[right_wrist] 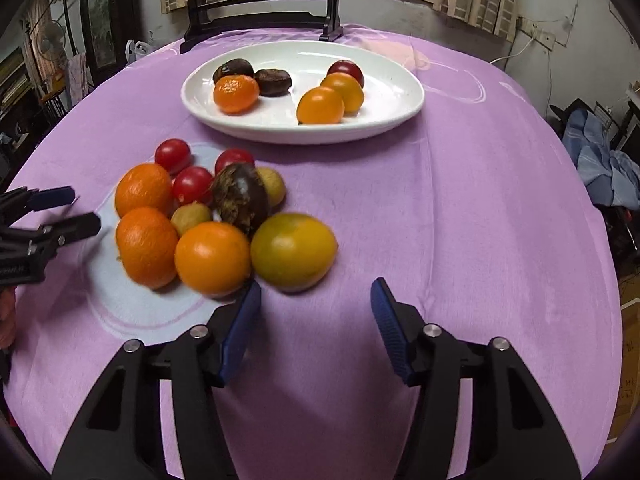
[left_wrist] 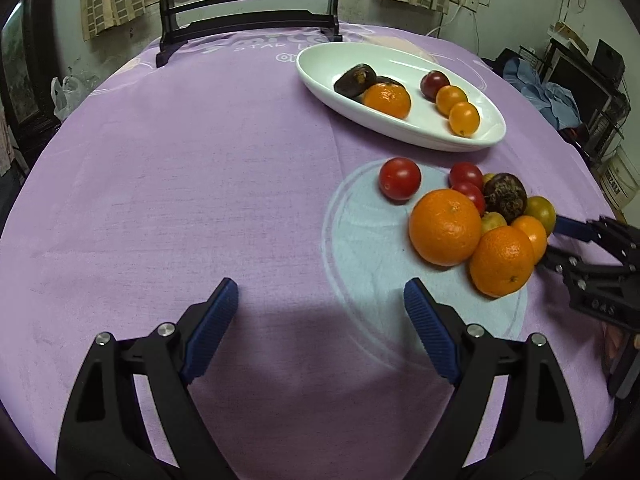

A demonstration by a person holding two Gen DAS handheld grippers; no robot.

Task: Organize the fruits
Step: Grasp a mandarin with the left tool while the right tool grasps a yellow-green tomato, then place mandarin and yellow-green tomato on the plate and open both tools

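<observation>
Right wrist: right gripper [right_wrist: 316, 308] spread wide, empty, beside the fruit pile [right_wrist: 208, 216]; bare cloth [right_wrist: 480, 220] rightward. Left gripper [left_wrist: 320, 312] also released, holding nothing.

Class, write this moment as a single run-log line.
left tool: open, empty | right tool: open, beside yellow-green fruit | white plate: six fruits | pile on purple cloth

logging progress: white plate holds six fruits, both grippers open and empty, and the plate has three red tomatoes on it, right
Not quite. The white plate holds only one red tomato; the other three red tomatoes sit in the pile on the tablecloth. The right wrist view shows this. The left gripper and right gripper are open and empty.
</observation>
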